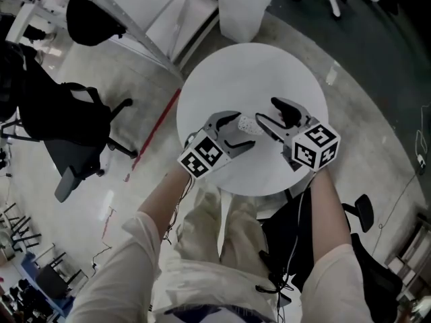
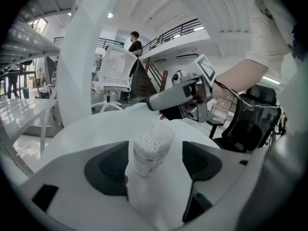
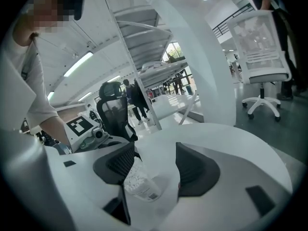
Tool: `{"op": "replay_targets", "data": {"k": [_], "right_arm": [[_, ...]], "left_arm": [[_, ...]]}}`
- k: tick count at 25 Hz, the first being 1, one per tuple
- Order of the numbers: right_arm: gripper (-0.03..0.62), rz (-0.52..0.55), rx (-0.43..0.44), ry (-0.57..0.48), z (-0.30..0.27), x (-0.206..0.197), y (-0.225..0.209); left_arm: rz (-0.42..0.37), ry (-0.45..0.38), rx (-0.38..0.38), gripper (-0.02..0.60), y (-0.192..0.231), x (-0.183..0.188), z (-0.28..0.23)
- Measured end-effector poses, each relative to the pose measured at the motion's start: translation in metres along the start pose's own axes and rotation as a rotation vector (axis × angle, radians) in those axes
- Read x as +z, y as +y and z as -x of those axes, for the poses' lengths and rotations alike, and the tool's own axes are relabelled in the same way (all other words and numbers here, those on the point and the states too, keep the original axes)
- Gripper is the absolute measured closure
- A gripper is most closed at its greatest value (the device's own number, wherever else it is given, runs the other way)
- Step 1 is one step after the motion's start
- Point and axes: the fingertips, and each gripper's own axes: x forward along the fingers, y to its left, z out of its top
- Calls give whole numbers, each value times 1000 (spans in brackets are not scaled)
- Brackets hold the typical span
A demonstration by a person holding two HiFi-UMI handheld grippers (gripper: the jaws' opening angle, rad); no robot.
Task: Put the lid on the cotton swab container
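Left gripper (image 1: pixel 237 130) fingers are sitting spread around the uncapped cotton swab container (image 2: pixel 151 146) on the table (image 1: pixel 222 79), probably to steady it. Right gripper (image 1: pixel 269 116) fingers are also spread and gripping nothing; no lid seen.

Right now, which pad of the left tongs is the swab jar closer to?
The pad on the left in the left gripper view: the jar overlaps its edge; a gap separates the other.

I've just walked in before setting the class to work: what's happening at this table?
A person holds tongs in each hand over a round white table. The left tongs and the right tongs both stand open around a cotton swab container full of swabs. No lid can be made out, on it or in either tongs.
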Motion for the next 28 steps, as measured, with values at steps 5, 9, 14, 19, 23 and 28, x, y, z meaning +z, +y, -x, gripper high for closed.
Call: {"op": "replay_targets", "data": {"k": [5,9,14,19,23,28], "right_arm": [[326,-12,11,5,-3,-2,-1],[346,-7,25,17,-6,-4,-1],[376,-13,50,14,-6,-1,4],[422,-32,79,12,-3,1,11],[447,-36,96,16,-1,1,16],[453,-37,102,22,2,1,17]], "left_arm": [[7,4,1,238,2,-3,-4],[5,7,0,238,5,-5,-7],[-2,9,-6,239,4,-3,-10],[-5,16,-10,239,2,-4,-11],[-5,21,-9,239,2,-5,-9],[-3,23,-4,239,4,-6,-9]]}}
